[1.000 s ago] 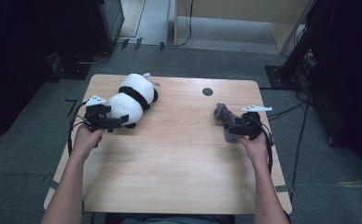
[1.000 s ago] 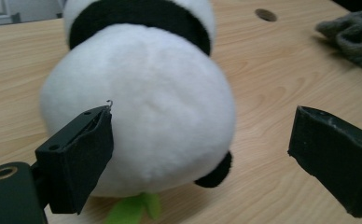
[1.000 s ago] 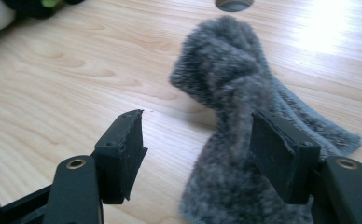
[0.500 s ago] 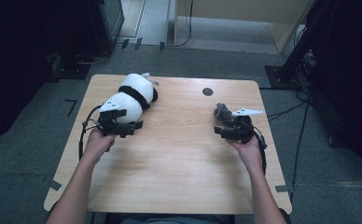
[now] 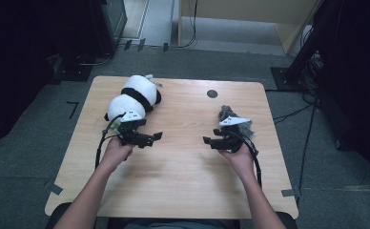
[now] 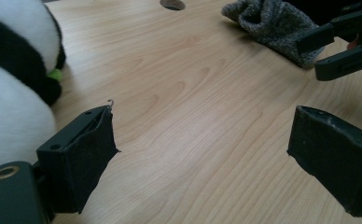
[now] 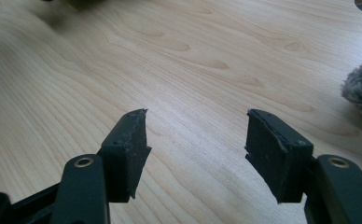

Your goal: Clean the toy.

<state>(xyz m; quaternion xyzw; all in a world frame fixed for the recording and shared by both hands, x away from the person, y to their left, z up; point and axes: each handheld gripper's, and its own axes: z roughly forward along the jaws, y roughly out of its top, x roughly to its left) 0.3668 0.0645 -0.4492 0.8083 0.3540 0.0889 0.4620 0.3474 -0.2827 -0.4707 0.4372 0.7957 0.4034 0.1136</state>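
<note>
The plush panda (image 5: 134, 100) at the upper left looks soft and light; pinch its squishy belly. Both the left gripper (image 5: 155, 137) and the right gripper (image 5: 208, 141) are open and hold nothing.

No readable text, label, brand or number appeared anywhere; any small print was perhaps too blurred to tell.

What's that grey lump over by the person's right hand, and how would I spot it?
Start at the wooden table and find the round hole near its far edge. Just nearer than the hole and to its right, beside the right gripper, lies a small crumpled grey knit cloth. Unlike the big black-and-white panda plush across the table, it is small, plain grey and limp.
</note>
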